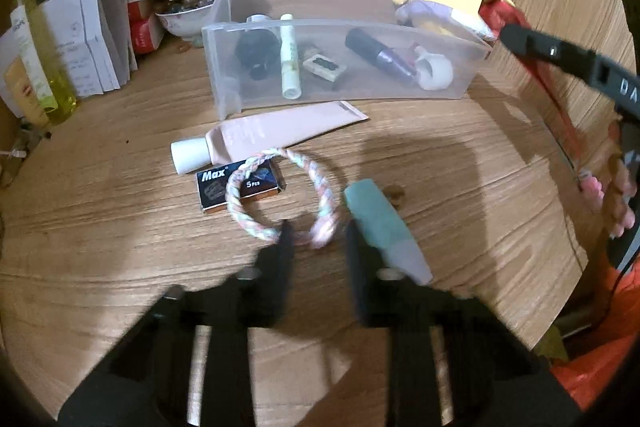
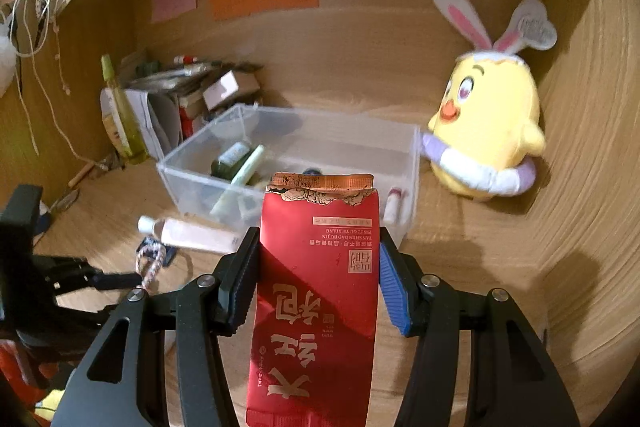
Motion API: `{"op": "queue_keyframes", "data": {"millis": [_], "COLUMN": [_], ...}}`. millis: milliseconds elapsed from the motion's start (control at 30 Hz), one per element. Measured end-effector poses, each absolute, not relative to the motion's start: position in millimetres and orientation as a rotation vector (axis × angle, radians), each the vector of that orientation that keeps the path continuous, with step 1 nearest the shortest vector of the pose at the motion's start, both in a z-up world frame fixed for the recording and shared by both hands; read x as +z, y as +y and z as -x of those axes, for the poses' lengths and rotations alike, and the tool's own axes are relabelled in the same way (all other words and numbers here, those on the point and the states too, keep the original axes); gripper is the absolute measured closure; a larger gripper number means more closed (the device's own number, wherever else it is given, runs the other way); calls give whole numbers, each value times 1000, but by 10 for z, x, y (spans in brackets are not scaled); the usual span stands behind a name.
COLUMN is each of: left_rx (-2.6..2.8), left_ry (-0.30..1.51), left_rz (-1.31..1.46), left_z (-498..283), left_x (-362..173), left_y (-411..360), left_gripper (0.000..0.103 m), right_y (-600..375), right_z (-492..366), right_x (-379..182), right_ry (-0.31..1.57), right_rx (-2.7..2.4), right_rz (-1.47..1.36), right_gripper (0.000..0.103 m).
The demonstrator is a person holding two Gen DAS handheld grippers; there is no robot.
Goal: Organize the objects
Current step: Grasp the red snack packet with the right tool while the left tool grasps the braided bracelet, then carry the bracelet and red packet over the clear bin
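Rope ring (image 1: 282,201), braided in pastel strands, lay on the wooden desk (image 1: 120,247), draped over a small black Max box (image 1: 240,185) and just in front of a pink tube (image 1: 264,137). The left gripper (image 1: 318,227) hovered at the ring's near edge with its jaws apart; blur made it hard to tell whether the left finger touched the braid, so it seemed to grip nothing. A teal block (image 1: 380,223) sat just beside the right finger. Beyond stood the clear plastic bin (image 1: 320,95), holding small cosmetics. The right gripper (image 2: 318,275) was clamped on a red packet (image 2: 316,291), held near the bin, with a yellow chick plush (image 2: 484,131) beside it.
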State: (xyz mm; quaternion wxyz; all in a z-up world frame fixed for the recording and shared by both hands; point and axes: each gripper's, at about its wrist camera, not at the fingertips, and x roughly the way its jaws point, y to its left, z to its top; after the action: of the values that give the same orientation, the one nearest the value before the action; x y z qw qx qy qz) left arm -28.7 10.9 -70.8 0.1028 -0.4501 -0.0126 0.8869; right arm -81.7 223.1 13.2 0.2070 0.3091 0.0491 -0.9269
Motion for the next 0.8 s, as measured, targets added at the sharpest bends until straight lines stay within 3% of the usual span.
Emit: {"op": "queue_keyframes", "data": {"millis": [100, 367, 800], "left_rx": [2620, 2686, 2772], "left_ry": [-70, -116, -212], "left_rz": [1319, 1265, 1019], "left_z": [314, 297, 412], "left_x": [-709, -571, 88], "left_y": [73, 8, -97], "left_gripper": [93, 94, 93], "right_y": [2242, 2168, 2076], "right_z": [864, 1003, 1280], "right_x": [195, 267, 480], "right_ry": [123, 140, 154], "right_rx": [-2587, -2584, -2578], "right_rz": [-840, -813, -741], "right_gripper": [52, 52, 52]}}
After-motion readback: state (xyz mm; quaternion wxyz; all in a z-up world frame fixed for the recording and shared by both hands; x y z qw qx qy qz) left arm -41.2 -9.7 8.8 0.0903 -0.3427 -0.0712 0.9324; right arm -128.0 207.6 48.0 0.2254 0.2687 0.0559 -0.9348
